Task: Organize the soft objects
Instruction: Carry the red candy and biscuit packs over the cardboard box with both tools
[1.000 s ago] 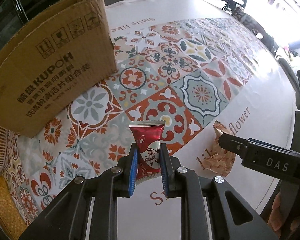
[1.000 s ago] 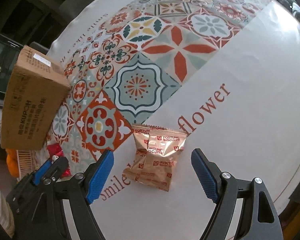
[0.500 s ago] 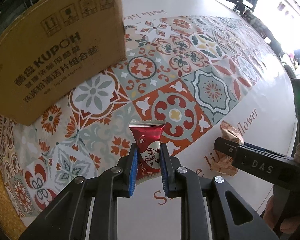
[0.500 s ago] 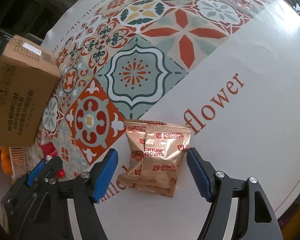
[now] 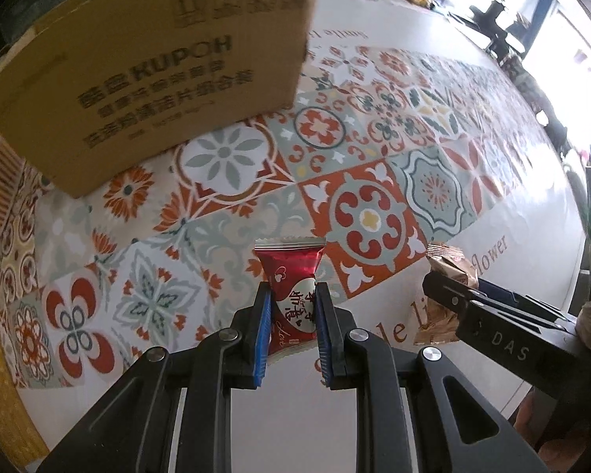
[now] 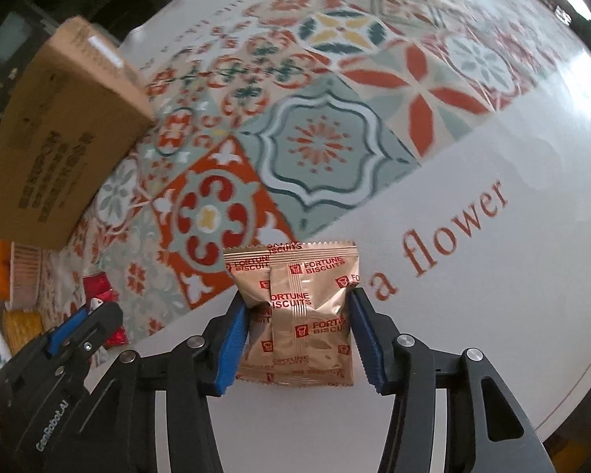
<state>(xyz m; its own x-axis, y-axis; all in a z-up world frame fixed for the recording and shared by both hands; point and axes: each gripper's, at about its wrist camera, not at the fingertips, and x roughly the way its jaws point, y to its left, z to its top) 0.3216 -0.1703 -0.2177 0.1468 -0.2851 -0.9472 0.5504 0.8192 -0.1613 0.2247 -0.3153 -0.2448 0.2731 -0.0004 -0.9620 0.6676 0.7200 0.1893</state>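
— Left wrist view first: what does it show?

— The left gripper (image 5: 292, 329) is clamped narrowly on a red sweet wrapper (image 5: 291, 276), its blue pads pressing both sides, the wrapper's crimped top sticking out ahead of them over the worktop (image 5: 532, 205) with its patterned tile cloth. A cardboard box (image 5: 157, 75) stands beyond, at upper left. At the right, the right gripper's black finger overlaps a gold biscuit packet (image 5: 449, 264), which lies on the white border by the lettering.

— And the right wrist view?

— The right gripper (image 6: 297, 339) has its jaws closing around the gold biscuit packet (image 6: 299, 311), which lies flat on the white part of the worktop (image 6: 492, 315), just below the tile pattern. The blue pads (image 6: 232, 339) flank it; the left one touches the foil, and the right one is at the packet's edge. I cannot tell whether it presses yet. At lower left the left gripper (image 6: 94, 315) shows with the red wrapper (image 6: 98, 285), and the cardboard box (image 6: 59, 138) stands at upper left.
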